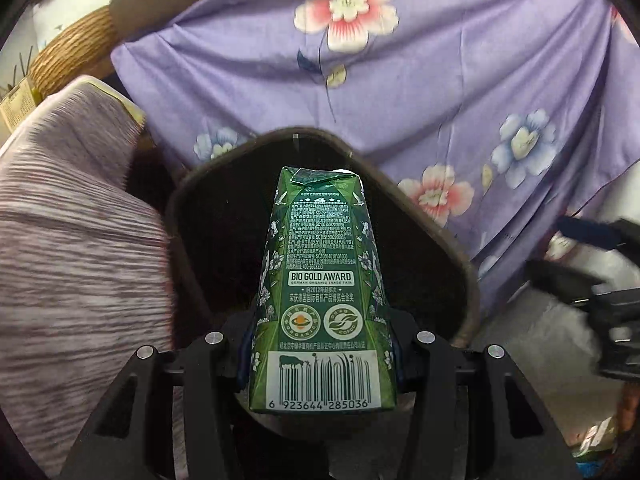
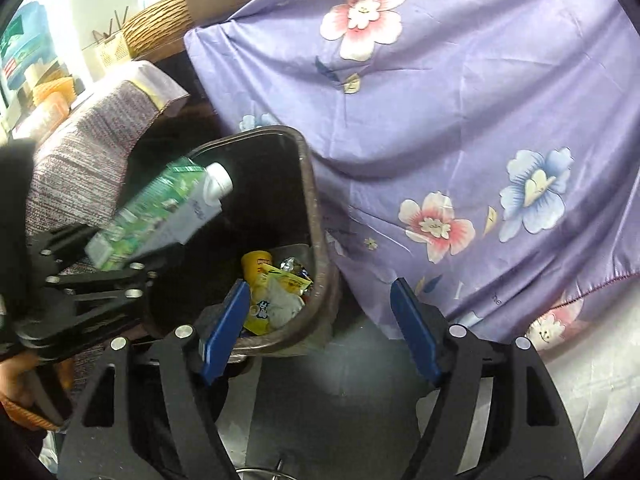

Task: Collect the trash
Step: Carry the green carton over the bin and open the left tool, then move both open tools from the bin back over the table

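The left gripper is clamping the lower half of a green printed drink carton with a white screw cap, its blue-padded fingers pressing on the two narrow sides just above the barcode. The carton is being held cap-forward, hanging over the open mouth of a dark brown plastic waste bin, not yet inside it.

Judging by its creased top and slightly caved panels, the carton is probably empty or nearly so: light, thin-walled, easy to crush, with a waxy coat that could be slippery. A hold across the narrow sides near the stiffer base seems the sound place; harder squeezing would likely just buckle it.

The right gripper is standing wide apart with nothing between its blue fingers, hovering near the bin's nearer rim. In its view, crumpled yellow wrappers and white paper are lying at the bin's bottom.

The bin is standing on a pale floor, close against the hanging edge of a purple floral cloth. On the bin's other side a pink-and-grey striped fabric cushion is crowding in, and a woven wicker basket is sitting further back. The room is looking cluttered and tight.
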Demonstrator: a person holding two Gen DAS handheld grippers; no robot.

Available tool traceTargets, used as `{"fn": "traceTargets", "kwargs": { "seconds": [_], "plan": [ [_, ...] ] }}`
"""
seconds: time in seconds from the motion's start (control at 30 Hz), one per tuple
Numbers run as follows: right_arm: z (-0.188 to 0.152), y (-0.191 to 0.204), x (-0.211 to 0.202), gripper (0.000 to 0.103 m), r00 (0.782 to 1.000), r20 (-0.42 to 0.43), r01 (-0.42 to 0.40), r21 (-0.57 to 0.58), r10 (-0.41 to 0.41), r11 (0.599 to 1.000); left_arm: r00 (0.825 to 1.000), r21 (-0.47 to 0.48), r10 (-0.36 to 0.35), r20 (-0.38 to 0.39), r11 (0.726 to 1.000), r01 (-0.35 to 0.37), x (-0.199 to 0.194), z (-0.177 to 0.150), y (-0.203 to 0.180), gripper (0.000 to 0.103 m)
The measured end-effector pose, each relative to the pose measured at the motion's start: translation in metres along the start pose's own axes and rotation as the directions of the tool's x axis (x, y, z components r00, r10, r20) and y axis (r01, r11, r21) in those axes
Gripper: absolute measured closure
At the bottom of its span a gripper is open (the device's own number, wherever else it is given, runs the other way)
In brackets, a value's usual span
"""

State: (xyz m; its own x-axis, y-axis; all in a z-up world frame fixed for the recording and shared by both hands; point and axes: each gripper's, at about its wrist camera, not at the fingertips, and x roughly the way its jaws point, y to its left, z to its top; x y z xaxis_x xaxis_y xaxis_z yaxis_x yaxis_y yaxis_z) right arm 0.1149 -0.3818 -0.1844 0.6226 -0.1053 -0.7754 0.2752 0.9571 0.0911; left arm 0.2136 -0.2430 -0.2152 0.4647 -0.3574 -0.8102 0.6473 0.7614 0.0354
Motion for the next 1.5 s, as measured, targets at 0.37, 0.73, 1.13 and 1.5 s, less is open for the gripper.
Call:
{"fn": "traceTargets", "kwargs": {
  "seconds": [0.37, 0.73, 1.13, 1.5],
  "plan": [
    [-0.004, -0.013, -0.007, 0.030, 1.000, -0.001, 0.023, 0.031, -0.023, 0.999, 0.998, 0.047, 0.006, -0.067, 0.999, -0.002, 0.044, 0.012, -0.012, 0.054],
    [-0.004, -0.017, -0.010, 0.030, 0.999, 0.006, 0.033, 0.046, -0.033, 0.998, 1.000, 0.050, 0.013, 0.015, 0.999, -0.014, 0.027, 0.023, -0.016, 0.028],
    [0.014, -0.026, -0.024, 0.030, 0.997, 0.058, 0.048, 0.078, -0.052, 0.996, 0.972, 0.012, -0.025, 0.232, 1.000, 0.023, -0.083, 0.025, -0.020, 0.008],
    [0.032, 0.023, -0.027, 0.022, 0.996, 0.083, -0.042, -0.014, 0.043, 0.999, 0.954, -0.056, 0.051, 0.295, 0.998, -0.036, -0.186, -0.001, 0.033, 0.006]
  ]
}}
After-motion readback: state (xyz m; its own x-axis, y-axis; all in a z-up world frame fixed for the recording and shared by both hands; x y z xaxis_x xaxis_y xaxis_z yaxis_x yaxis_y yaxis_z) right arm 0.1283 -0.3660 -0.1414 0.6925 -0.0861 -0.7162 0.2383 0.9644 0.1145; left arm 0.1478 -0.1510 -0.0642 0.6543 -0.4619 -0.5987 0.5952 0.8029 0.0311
